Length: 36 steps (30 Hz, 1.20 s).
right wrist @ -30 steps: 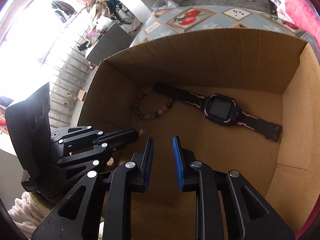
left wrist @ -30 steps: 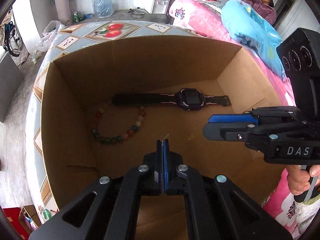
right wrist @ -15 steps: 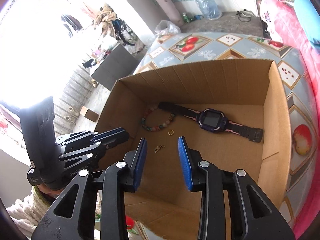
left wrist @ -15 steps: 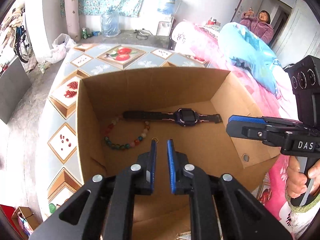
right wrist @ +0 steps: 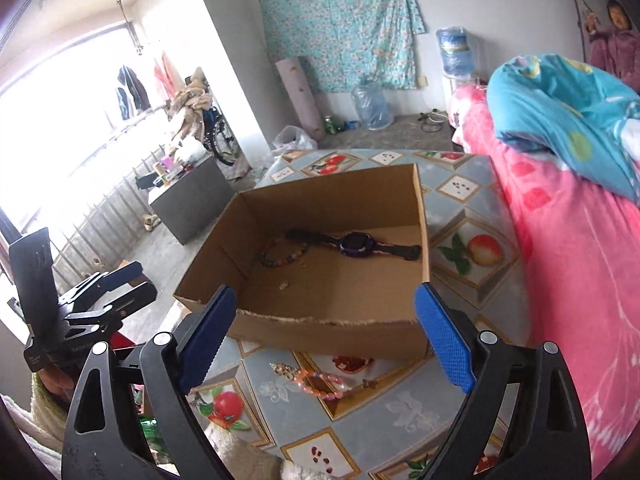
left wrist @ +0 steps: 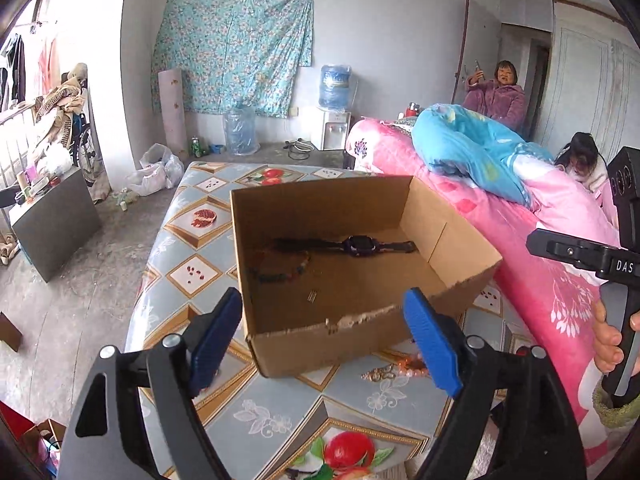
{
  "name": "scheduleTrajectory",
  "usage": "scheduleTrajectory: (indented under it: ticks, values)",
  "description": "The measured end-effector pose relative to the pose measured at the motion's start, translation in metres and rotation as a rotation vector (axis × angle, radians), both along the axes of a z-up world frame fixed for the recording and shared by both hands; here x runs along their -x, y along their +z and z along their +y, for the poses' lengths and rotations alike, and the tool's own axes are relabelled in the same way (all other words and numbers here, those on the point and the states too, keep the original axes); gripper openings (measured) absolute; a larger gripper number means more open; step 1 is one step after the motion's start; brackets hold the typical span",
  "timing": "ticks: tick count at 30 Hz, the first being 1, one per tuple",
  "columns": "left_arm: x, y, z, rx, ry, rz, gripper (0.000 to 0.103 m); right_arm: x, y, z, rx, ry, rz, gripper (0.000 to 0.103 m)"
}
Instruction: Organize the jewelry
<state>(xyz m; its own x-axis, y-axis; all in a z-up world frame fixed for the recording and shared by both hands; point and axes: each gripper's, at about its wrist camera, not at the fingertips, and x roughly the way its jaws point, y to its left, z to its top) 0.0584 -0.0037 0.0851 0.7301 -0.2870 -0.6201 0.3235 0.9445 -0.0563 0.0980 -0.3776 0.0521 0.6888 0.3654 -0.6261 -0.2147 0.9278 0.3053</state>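
An open cardboard box (left wrist: 360, 320) stands on the fruit-patterned table (left wrist: 192, 272). On its floor lie a dark watch (left wrist: 360, 245), a dark bead bracelet (left wrist: 280, 272) and a small gold piece (left wrist: 312, 295). The right wrist view shows the watch (right wrist: 356, 245), the bead bracelet (right wrist: 282, 256), a tiny ring (right wrist: 303, 266) and the gold piece (right wrist: 284, 286). A pink bead bracelet (right wrist: 320, 384) and a gold trinket (right wrist: 282, 368) lie on the table in front of the box. My left gripper (left wrist: 322, 296) and right gripper (right wrist: 325, 292) hover before the box, jaws opening wide, nothing between them.
A bed with a pink cover (left wrist: 540, 280) and a blue quilt (left wrist: 472, 148) runs along the table's right side. Two people are at the far right. A grey cabinet (left wrist: 52, 220) stands on the floor to the left, water jugs (left wrist: 240, 130) at the back wall.
Both grippers have drawn back and up out of the box and their jaws have spread wide. The small gold pieces now lie loose on the box floor.
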Motion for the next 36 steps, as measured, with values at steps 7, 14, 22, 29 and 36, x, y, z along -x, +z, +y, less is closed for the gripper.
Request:
scheduleTrajectory:
  ticks: [7,14,22,29,36]
  values:
    - [0.008,-0.085,-0.001,-0.126,0.113,0.178,0.09,0.021,-0.079,0.008,0.14,-0.06,0.19,0.09]
    - [-0.011,-0.148,0.003,-0.175,0.204,0.354,0.09,0.03,-0.129,0.027,0.292,-0.062,0.264,0.09]
    - [-0.018,-0.155,0.004,-0.158,0.226,0.362,0.098,0.027,-0.146,0.034,0.347,-0.047,0.25,0.095]
    - [-0.022,-0.153,0.0,-0.168,0.221,0.365,0.099,0.027,-0.146,0.033,0.336,-0.046,0.259,0.095]
    - [-0.021,-0.153,-0.001,-0.166,0.222,0.371,0.099,0.025,-0.147,0.033,0.338,-0.032,0.259,0.095]
